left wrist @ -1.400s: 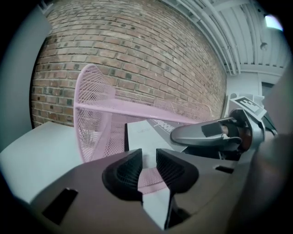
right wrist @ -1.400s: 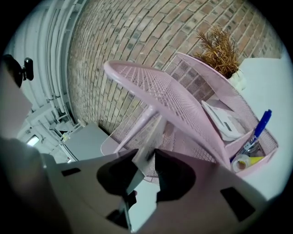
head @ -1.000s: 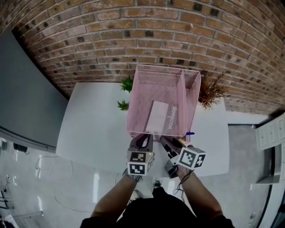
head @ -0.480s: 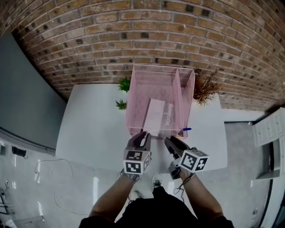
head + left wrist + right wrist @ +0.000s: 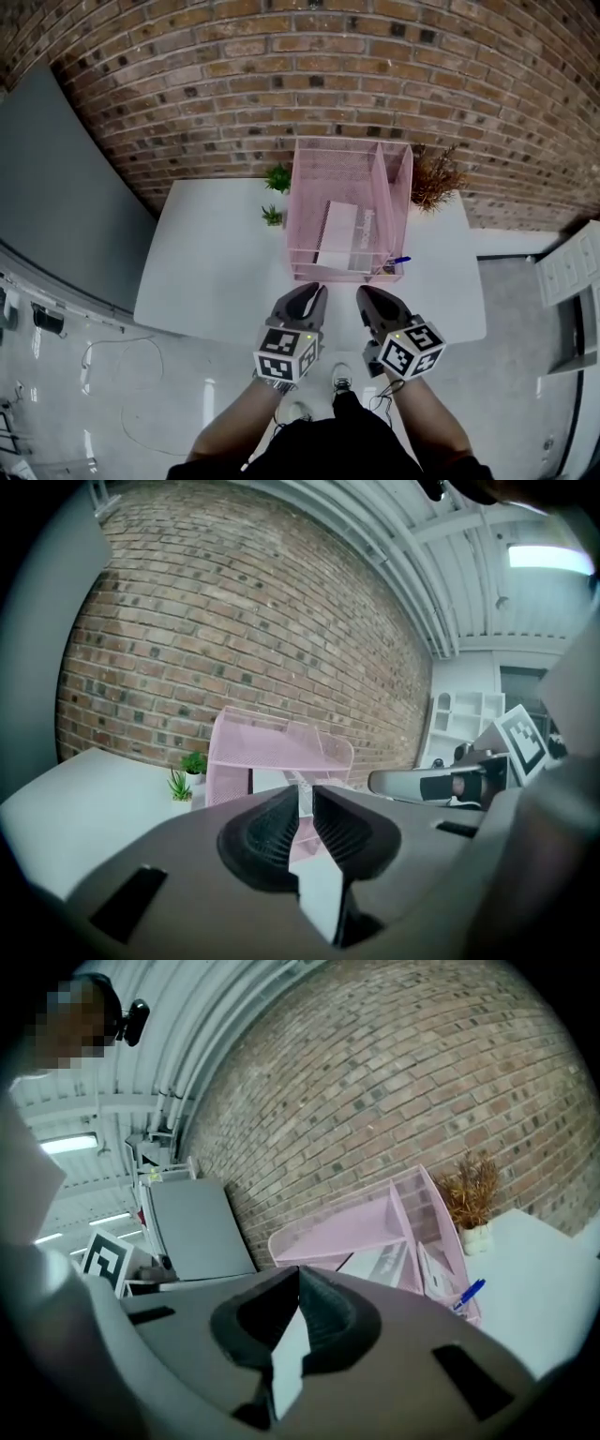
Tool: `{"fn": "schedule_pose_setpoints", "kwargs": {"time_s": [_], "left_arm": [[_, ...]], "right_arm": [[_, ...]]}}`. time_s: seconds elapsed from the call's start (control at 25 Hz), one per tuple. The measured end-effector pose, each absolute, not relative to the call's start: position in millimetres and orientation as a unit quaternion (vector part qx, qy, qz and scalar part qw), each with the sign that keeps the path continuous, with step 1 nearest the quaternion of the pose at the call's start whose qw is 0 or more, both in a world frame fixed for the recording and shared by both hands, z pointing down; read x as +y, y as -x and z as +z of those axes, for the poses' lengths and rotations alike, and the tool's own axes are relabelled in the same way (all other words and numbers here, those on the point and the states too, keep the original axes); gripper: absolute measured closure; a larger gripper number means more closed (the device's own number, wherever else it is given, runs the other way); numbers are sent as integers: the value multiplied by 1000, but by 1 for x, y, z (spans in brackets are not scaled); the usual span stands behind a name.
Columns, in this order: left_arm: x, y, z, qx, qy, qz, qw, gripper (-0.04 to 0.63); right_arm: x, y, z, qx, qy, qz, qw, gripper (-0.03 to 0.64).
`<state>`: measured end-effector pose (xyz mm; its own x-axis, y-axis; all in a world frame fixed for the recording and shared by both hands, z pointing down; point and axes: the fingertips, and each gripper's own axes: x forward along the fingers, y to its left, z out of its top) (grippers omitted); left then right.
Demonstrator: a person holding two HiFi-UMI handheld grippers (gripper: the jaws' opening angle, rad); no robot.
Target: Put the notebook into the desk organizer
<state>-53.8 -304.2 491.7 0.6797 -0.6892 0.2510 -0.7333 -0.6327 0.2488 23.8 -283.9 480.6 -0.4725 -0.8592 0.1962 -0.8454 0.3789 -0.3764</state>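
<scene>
Two empty tools hover by the white surface's (image 5: 216, 253) near edge: left gripper (image 5: 314, 292) fingers narrowly apart, right gripper (image 5: 367, 295) fingers pressed together. The notebook (image 5: 339, 236) lies inside the pink mesh desk organizer (image 5: 305, 187).

Office-like workroom. A white desk (image 5: 216, 253) is standing against a brick wall (image 5: 281, 84) and carrying a pink mesh desk organizer (image 5: 342, 173) beside small potted plants (image 5: 277, 177). White shelving (image 5: 457, 722) and a ceiling strip light (image 5: 551, 557) are showing beyond.

The right gripper (image 5: 298, 1277) has its fingers (image 5: 330, 1312) pressed together, empty, facing the pink desk organizer (image 5: 356, 1227) ahead.
</scene>
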Motion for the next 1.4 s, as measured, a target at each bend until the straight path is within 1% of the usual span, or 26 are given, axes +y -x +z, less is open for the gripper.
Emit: {"fn": "schedule_pose_setpoints", "kwargs": {"time_s": [0.24, 0.48, 0.72, 1.04, 1.4], "left_arm": [[-259, 83, 461, -388, -911, 55, 131, 588], [-212, 101, 457, -380, -916, 56, 117, 589], [-172, 104, 456, -373, -919, 55, 118, 589], [-119, 86, 447, -397, -909, 53, 114, 589], [-31, 35, 440, -452, -883, 45, 122, 589]], "right_arm": [[-242, 12, 452, 848, 502, -171, 17, 614], [-191, 34, 437, 856, 498, -140, 9, 614], [-153, 36, 429, 861, 494, -123, -4, 614], [-109, 20, 418, 879, 464, -114, -11, 614], [-27, -35, 408, 904, 415, -100, -13, 614]]}}
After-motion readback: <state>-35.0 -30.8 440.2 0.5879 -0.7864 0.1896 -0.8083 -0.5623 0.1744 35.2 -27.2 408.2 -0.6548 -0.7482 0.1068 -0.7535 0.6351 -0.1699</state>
